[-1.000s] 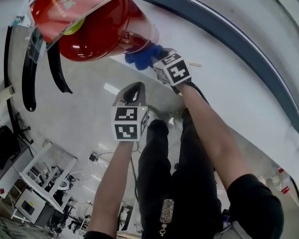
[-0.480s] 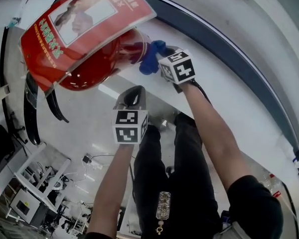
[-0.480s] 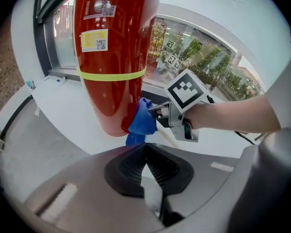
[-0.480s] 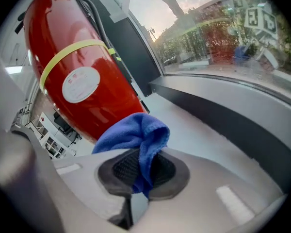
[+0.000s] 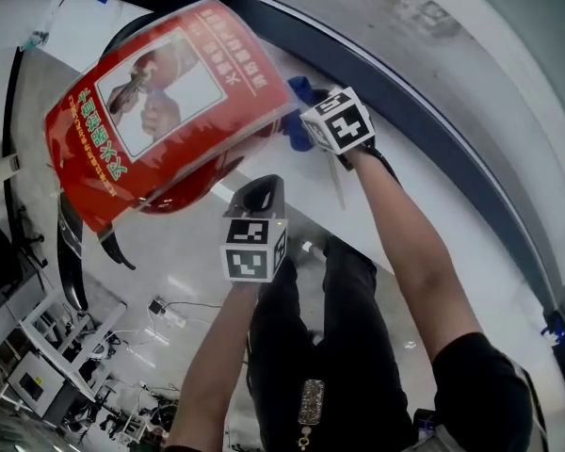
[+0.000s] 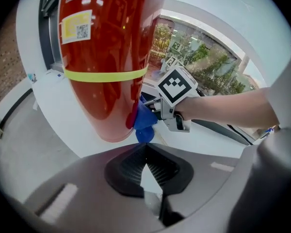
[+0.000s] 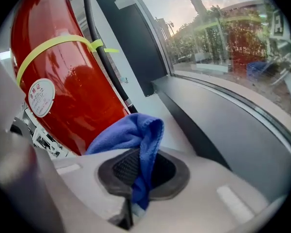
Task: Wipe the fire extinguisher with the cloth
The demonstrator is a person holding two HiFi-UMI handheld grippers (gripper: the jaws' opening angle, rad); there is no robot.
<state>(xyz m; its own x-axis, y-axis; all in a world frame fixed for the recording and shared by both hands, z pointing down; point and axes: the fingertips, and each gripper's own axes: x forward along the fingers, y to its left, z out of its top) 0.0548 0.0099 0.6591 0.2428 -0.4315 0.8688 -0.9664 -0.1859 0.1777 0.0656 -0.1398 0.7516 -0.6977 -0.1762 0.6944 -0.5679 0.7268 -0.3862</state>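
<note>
The red fire extinguisher (image 5: 169,111) fills the upper left of the head view, its printed label facing me. A blue cloth (image 5: 299,113) presses against its lower side, and my right gripper (image 5: 308,125) is shut on that cloth. In the right gripper view the cloth (image 7: 136,135) hangs out from between the jaws, right against the red body (image 7: 63,91). My left gripper (image 5: 262,188) is shut and holds nothing, a little below the extinguisher and apart from it. The left gripper view has the red cylinder (image 6: 106,57), the cloth (image 6: 144,123) and the right gripper (image 6: 157,113) ahead.
A yellow band (image 7: 53,45) circles the cylinder and a black hose (image 7: 104,62) runs down its side. The extinguisher stands on a white ledge (image 6: 53,110) beside a dark window frame (image 7: 136,47) and glass. The person's legs (image 5: 339,347) are below.
The right gripper has slid the cloth along the extinguisher's side, toward the upper right. The left gripper has shifted a little with it, still shut. More of the label faces the head camera.
</note>
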